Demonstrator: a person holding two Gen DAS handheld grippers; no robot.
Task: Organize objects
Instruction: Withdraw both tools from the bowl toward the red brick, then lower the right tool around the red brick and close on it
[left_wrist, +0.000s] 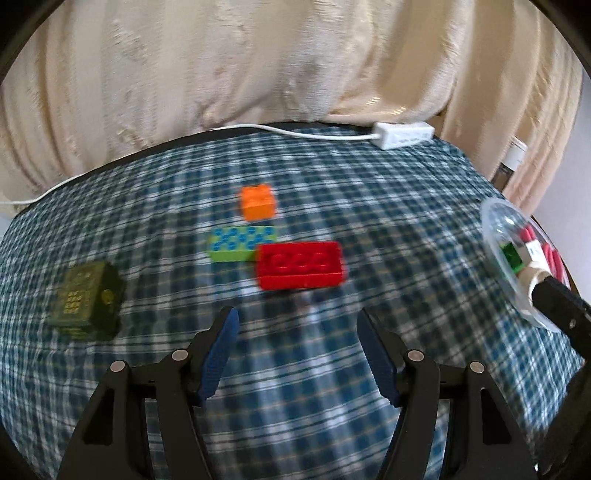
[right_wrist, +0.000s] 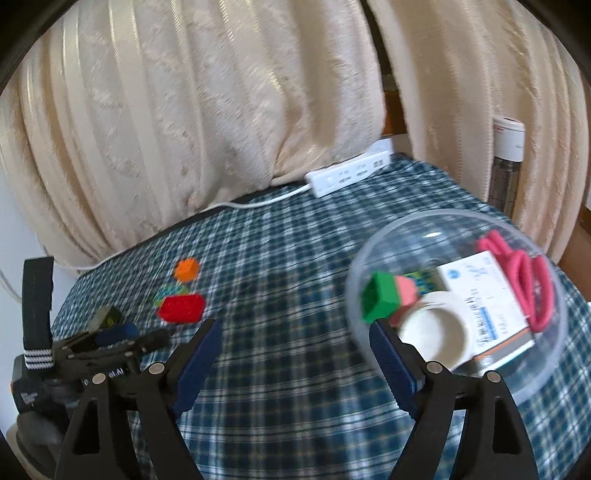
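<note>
backdrop: cream curtain (right_wrist: 207, 122) | surface: blue-white checked tablecloth (left_wrist: 369, 206) | rear edge: white power strip (right_wrist: 347, 173)

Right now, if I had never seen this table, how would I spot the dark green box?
Start at the checked tablecloth. Left of the cluster of toy bricks, well apart from the red brick, lies the dark green box. It alone is dull olive with small yellow markings; its neighbours are bright studded bricks.

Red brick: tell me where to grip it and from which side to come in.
Take the red brick across its short width, tongs pads on the two long side walls, coming down from above. It lies flat, studs up, and its left end sits tight against the green-and-blue brick, so the ends are poorly exposed, while the long near side looks clear.
</note>
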